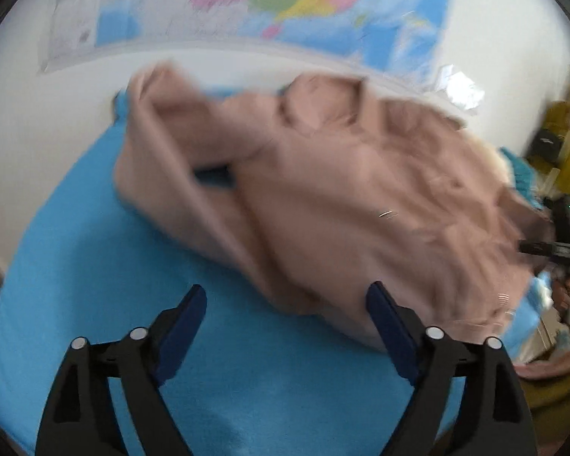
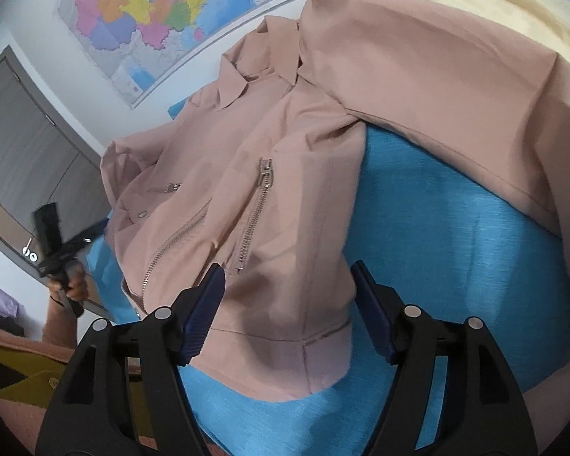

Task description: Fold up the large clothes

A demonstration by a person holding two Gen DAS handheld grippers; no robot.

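Observation:
A dusty-pink zip jacket (image 2: 292, 174) lies front up on a blue-covered surface (image 2: 429, 235), collar toward the wall, one sleeve stretched to the right. My right gripper (image 2: 287, 281) is open, its fingers straddling the jacket's bottom hem without closing on it. In the blurred left wrist view the jacket (image 1: 342, 190) lies rumpled ahead, and my left gripper (image 1: 287, 300) is open and empty just short of the jacket's near edge, above the blue cover (image 1: 95, 247). The other gripper shows at the right edge of the left wrist view (image 1: 562, 243) and at the left in the right wrist view (image 2: 53, 243).
A coloured map (image 2: 152, 11) hangs on the white wall behind. A cream garment (image 2: 494, 3) lies beyond the jacket's sleeve. A grey door (image 2: 22, 144) stands at the left. Yellow and pink fabric (image 2: 19, 376) lies below the surface's near edge.

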